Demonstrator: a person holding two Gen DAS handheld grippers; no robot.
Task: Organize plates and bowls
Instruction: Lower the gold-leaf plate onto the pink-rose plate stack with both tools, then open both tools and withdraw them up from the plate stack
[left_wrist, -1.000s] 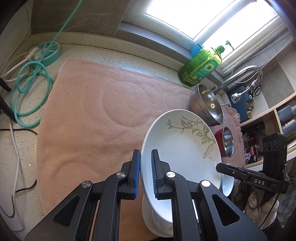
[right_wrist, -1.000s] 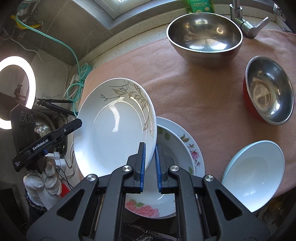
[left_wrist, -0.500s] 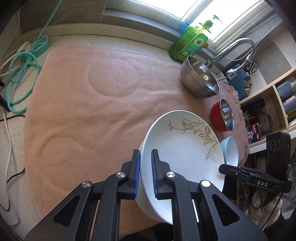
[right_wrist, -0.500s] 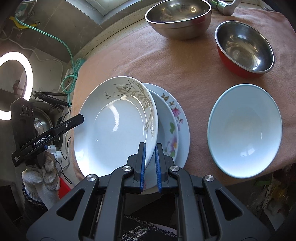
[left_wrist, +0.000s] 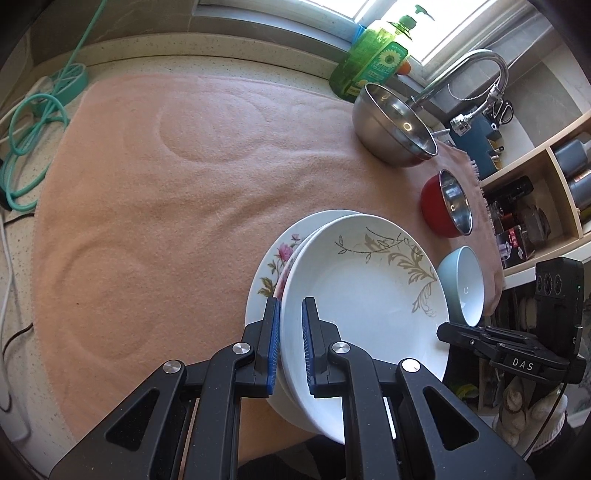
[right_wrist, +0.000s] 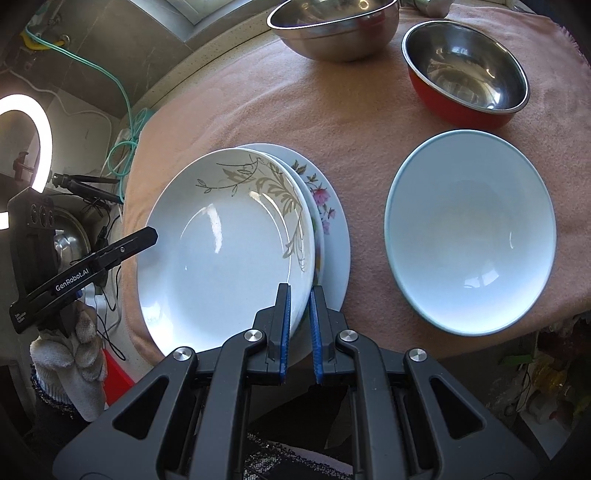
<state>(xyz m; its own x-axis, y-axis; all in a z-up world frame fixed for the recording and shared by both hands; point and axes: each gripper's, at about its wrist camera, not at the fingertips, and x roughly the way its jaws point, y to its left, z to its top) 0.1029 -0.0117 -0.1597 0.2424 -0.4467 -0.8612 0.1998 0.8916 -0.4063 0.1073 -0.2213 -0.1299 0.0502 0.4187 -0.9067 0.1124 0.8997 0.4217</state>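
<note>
A white plate with a gold leaf pattern (left_wrist: 369, 295) hangs between both grippers, tilted slightly over the flowered plates (left_wrist: 273, 258) stacked on the pink mat (left_wrist: 166, 184). My left gripper (left_wrist: 290, 343) is shut on its near-left rim. My right gripper (right_wrist: 299, 317) is shut on the opposite rim, with the plate (right_wrist: 229, 251) reaching away to the left and the flowered plates (right_wrist: 328, 229) showing beneath its right edge. Whether the held plate touches the stack I cannot tell. A light blue bowl (right_wrist: 469, 229) sits right of the stack. Behind it stand a red steel-lined bowl (right_wrist: 465, 74) and a large steel bowl (right_wrist: 332, 29).
A green soap bottle (left_wrist: 373, 62) and a faucet (left_wrist: 476, 70) stand along the window wall. Teal hose and cables (left_wrist: 33, 122) lie at the counter's left end. A shelf with jars (left_wrist: 546, 184) is at the right. A ring light (right_wrist: 22, 147) stands beyond the left edge.
Both grippers have carried the leaf plate toward the counter's front edge and lowered it over the flowered plates. It now lies flatter. Both grips have stayed shut.
</note>
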